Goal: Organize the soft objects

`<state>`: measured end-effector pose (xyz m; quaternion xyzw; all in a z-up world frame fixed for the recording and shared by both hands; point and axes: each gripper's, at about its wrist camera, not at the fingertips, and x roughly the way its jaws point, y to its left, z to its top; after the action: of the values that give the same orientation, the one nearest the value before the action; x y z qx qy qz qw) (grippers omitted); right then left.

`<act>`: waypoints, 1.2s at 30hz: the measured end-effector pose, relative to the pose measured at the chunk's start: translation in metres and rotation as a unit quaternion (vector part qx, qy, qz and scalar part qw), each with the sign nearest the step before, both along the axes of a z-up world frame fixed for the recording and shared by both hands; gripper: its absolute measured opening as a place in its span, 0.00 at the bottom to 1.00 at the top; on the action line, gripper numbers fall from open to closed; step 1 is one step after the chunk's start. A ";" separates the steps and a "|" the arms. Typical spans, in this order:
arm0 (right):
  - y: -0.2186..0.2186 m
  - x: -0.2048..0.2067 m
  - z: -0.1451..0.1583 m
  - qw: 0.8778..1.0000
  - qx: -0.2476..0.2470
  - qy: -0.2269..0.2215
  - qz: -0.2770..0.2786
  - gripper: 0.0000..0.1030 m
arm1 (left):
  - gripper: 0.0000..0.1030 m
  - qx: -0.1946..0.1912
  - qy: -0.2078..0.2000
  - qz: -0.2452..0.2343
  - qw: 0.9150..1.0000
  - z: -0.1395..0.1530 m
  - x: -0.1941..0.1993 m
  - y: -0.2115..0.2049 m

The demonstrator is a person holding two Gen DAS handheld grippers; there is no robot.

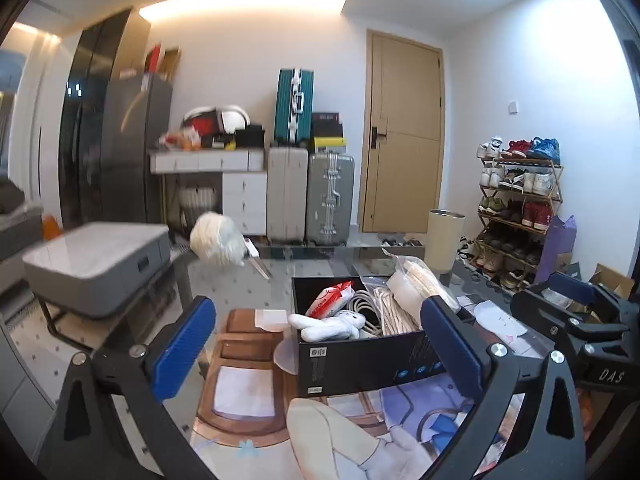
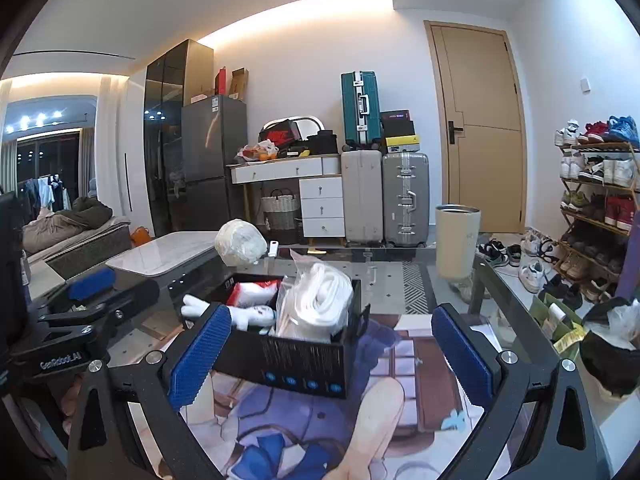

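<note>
On glass table (image 2: 500, 292) | black cardboard box (image 2: 288, 356): plush bunny (image 1: 332, 326), coiled rope (image 1: 362, 304)

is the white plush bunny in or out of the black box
In. The white plush bunny lies inside the black box, by the red-and-white packet, its ears poking over the box's rim.

Your left gripper (image 1: 316, 344) and right gripper (image 2: 330, 346): black angular frames, ribbed blue finger pads (image 1: 182, 346), silver screws (image 2: 507, 357), white lettering "DAS" and "GenRobot.AI" on the bodies.
</note>
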<state>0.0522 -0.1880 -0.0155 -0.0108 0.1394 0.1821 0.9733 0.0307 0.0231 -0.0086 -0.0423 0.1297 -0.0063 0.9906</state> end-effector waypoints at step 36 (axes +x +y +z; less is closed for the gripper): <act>0.009 -0.011 -0.010 0.999 -0.033 -0.012 0.005 0.99 | 1.00 0.041 -0.014 0.014 0.999 -0.009 -0.015 -0.025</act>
<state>0.0408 -0.1789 -0.0257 -0.0458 0.1340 0.1820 0.9731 0.0156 -0.0022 -0.0175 -0.0031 0.1158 0.0122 0.9932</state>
